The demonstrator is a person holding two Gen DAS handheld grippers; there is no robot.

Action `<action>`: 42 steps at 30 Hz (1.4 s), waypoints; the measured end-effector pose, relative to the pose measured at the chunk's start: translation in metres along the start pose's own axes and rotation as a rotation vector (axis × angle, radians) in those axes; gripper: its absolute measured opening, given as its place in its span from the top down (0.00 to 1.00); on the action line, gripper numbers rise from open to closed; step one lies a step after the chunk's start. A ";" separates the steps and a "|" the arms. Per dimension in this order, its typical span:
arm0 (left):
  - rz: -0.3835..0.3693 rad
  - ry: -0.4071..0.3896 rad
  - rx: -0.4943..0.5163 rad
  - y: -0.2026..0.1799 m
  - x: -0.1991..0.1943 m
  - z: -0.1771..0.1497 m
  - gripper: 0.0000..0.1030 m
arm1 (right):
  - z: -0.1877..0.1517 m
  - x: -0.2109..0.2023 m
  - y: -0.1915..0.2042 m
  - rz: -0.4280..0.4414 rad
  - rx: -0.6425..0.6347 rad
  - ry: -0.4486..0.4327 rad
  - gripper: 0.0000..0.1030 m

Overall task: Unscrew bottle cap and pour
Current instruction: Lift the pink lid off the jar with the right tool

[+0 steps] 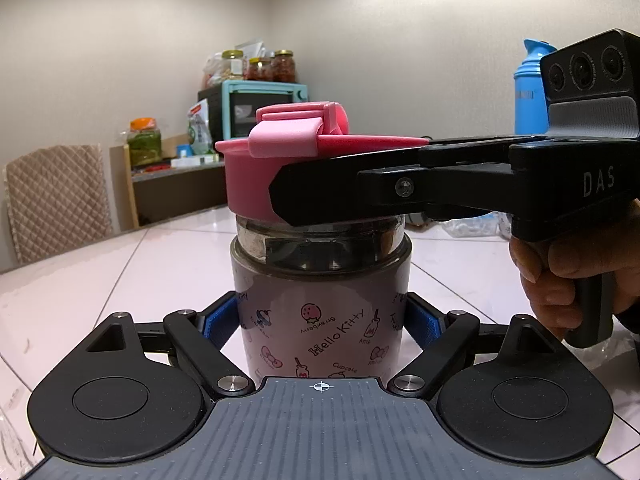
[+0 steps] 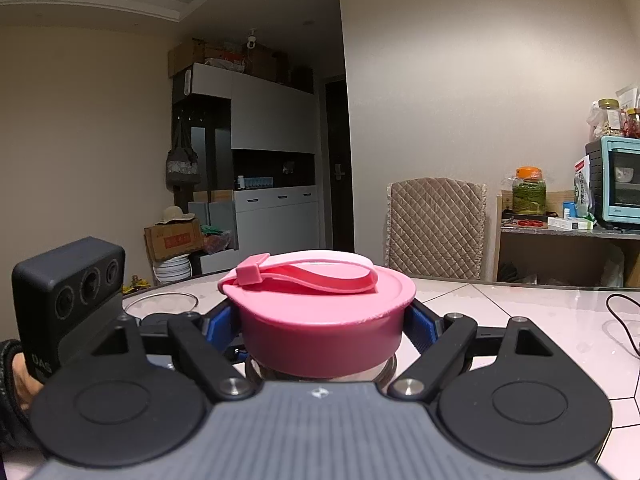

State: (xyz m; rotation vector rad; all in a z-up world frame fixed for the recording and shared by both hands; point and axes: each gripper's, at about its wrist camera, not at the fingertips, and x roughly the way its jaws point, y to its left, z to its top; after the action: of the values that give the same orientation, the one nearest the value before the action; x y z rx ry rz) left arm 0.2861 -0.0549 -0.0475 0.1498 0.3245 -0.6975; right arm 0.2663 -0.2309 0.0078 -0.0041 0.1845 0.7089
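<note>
A Hello Kitty bottle (image 1: pixel 320 300) with a glass neck and a wide pink cap (image 1: pixel 256 176) stands upright on the white tiled table (image 1: pixel 100 280). My left gripper (image 1: pixel 320 320) is shut on the bottle's body, blue pads against both sides. My right gripper (image 2: pixel 322 324) is shut on the pink cap (image 2: pixel 320 320), blue pads on both sides; it shows from the side in the left wrist view (image 1: pixel 304 192). The cap's pink strap (image 2: pixel 312 272) lies on top. The cap sits on the neck; I cannot tell how far it is turned.
A clear glass container (image 2: pixel 160 304) stands on the table behind the left gripper. A blue bottle (image 1: pixel 528 92) stands far right. A quilted chair (image 2: pixel 436 228), a teal oven (image 2: pixel 616 184) and jars are beyond the table. A black cable (image 2: pixel 624 320) lies at right.
</note>
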 end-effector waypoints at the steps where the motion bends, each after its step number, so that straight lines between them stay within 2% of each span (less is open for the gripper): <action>1: 0.000 0.000 0.000 0.000 0.000 0.000 0.13 | 0.000 0.000 0.000 0.001 0.001 0.000 0.18; 20: 0.022 0.000 -0.008 -0.009 -0.001 -0.003 0.13 | 0.010 -0.012 0.001 -0.047 0.009 -0.036 0.18; 33: 0.059 0.002 -0.020 -0.017 -0.003 -0.003 0.13 | 0.009 -0.030 -0.010 -0.108 0.035 -0.055 0.18; 42: 0.111 0.005 -0.034 -0.026 -0.006 -0.003 0.13 | 0.006 -0.041 -0.025 -0.164 0.068 -0.053 0.18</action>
State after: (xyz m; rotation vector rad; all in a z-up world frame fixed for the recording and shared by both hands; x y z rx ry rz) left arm 0.2638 -0.0697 -0.0493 0.1364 0.3298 -0.5812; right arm 0.2530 -0.2761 0.0190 0.0638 0.1554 0.5386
